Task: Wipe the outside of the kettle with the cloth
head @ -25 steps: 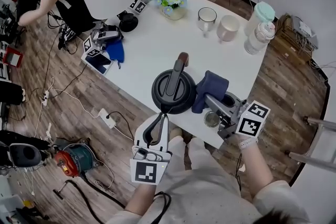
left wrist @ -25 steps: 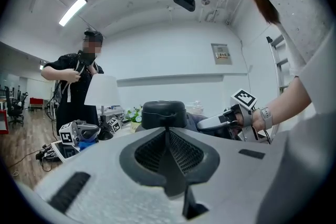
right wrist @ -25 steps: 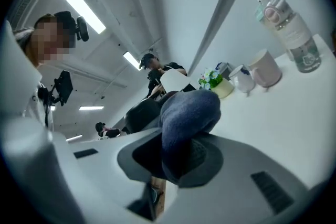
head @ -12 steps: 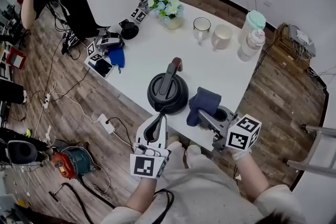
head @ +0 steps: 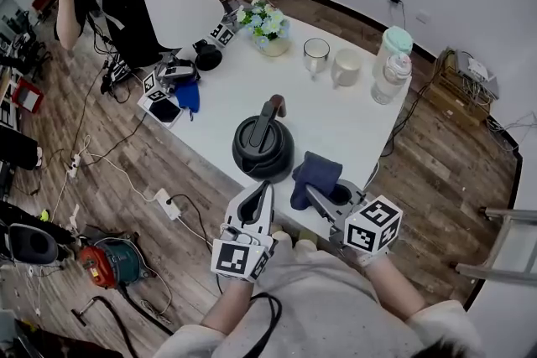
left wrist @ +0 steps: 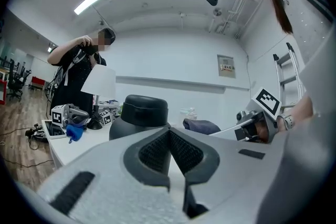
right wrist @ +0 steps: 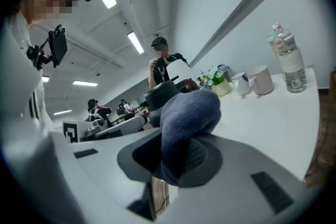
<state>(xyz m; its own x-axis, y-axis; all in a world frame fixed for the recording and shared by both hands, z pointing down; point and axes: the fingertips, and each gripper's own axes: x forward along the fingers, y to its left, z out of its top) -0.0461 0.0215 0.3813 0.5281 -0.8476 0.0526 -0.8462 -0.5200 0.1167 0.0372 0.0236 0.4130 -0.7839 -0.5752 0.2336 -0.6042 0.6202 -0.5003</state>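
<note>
Right tool (head: 313, 193) retreated, clamping cloth (head: 319, 170) beside kettle (head: 262, 149).

Left gripper (left wrist: 169, 145): jaws together, empty
Kettle (left wrist: 137, 117): 11 o'clock of jaw tips, upright
Cloth (left wrist: 202, 126): 3 o'clock of kettle

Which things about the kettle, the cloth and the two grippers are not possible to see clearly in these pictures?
- Lower body of the kettle: left gripper view, hidden behind the shut left gripper.
- Most of the kettle: right gripper view, covered by the cloth pinched in the right gripper.
- Whether cloth touches kettle: head view, too small to tell.
- Print on the bottle: head view, too small.
</note>
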